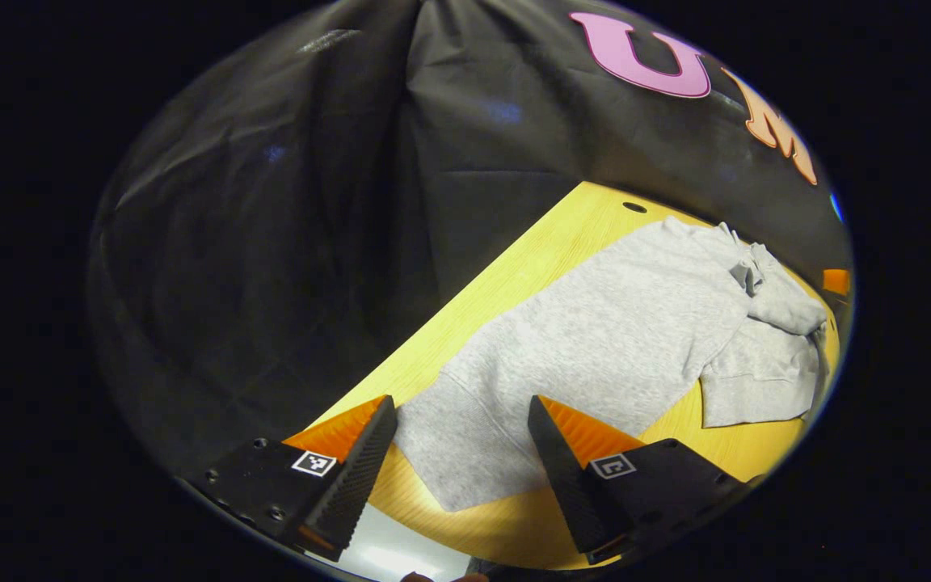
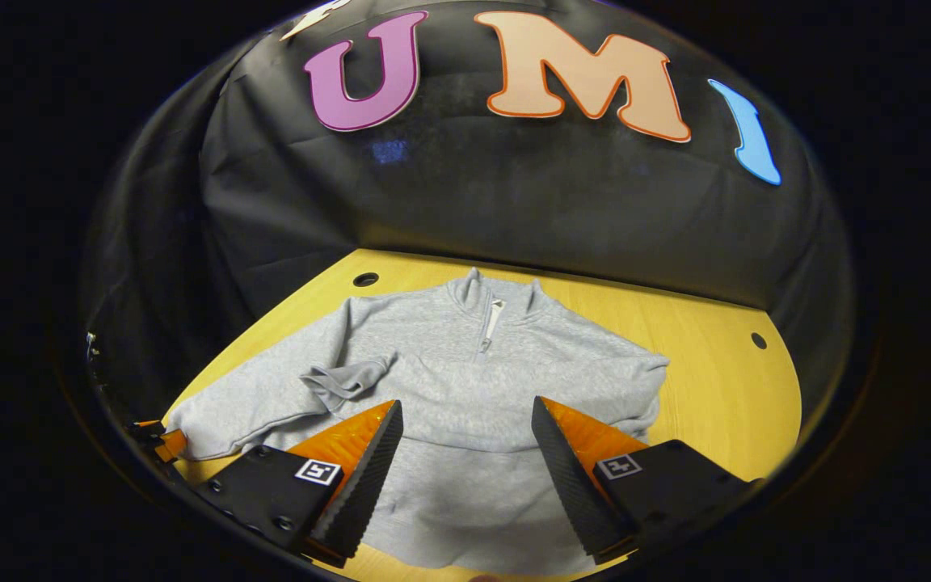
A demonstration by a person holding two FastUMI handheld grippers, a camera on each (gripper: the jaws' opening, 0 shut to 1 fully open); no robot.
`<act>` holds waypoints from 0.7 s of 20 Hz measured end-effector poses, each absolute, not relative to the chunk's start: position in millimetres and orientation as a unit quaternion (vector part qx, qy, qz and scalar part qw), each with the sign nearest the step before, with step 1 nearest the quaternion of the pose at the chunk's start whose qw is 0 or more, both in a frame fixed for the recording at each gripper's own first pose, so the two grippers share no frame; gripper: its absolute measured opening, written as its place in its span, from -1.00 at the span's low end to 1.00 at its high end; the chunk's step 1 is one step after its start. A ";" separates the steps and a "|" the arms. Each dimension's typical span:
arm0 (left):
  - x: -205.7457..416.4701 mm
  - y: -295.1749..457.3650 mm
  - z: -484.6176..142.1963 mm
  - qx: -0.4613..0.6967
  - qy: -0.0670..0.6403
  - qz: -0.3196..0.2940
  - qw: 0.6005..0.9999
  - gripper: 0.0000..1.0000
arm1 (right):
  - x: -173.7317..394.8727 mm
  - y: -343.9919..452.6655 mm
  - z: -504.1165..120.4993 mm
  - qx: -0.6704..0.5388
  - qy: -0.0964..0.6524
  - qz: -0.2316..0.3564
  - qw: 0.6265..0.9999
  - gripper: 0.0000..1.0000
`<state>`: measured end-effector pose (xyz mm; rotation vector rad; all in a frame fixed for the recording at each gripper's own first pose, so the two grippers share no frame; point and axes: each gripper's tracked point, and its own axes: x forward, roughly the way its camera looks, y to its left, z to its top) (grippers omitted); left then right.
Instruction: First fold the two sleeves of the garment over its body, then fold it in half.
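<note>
A grey zip-neck sweatshirt (image 2: 465, 380) lies flat on the yellow wooden table (image 2: 716, 388), collar toward the booth wall. In the right gripper view, one sleeve is folded across the chest, its cuff (image 2: 340, 380) resting on the body. The other sleeve (image 1: 595, 339) stretches straight out to the side. My left gripper (image 1: 461, 404) hovers open over that sleeve's cuff end (image 1: 457, 461), nothing between its fingers. My right gripper (image 2: 466, 404) stands open above the lower body of the sweatshirt, also empty. The left gripper (image 2: 160, 440) appears small at the outstretched sleeve's end.
The black cloth wall closes in the table's far side and corner. Small round holes (image 2: 365, 279) (image 2: 758, 340) mark the tabletop near its back edge. Bare wood lies to the right of the sweatshirt in the right gripper view. The table's near edge (image 1: 465, 541) runs below the cuff.
</note>
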<state>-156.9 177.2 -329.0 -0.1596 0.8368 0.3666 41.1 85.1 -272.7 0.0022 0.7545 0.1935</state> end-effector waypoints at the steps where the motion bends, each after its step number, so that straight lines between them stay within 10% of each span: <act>1: -157.1 177.3 -328.4 -0.076 0.406 0.176 0.893 0.94 | 40.4 81.6 -273.0 0.003 0.369 0.090 0.925 0.92; 5: -162.9 181.4 -320.2 -0.082 0.425 0.144 0.890 0.55 | 37.6 70.1 -272.9 0.011 0.367 0.078 0.927 0.93; 10: -162.6 186.7 -306.7 -0.075 0.441 0.118 0.887 -0.92 | 30.0 55.7 -273.4 0.018 0.366 0.066 0.928 0.97; 14: -152.3 186.6 -294.8 -0.096 0.440 0.110 0.886 -1.00 | 21.5 37.5 -271.4 0.025 0.367 0.051 0.928 0.93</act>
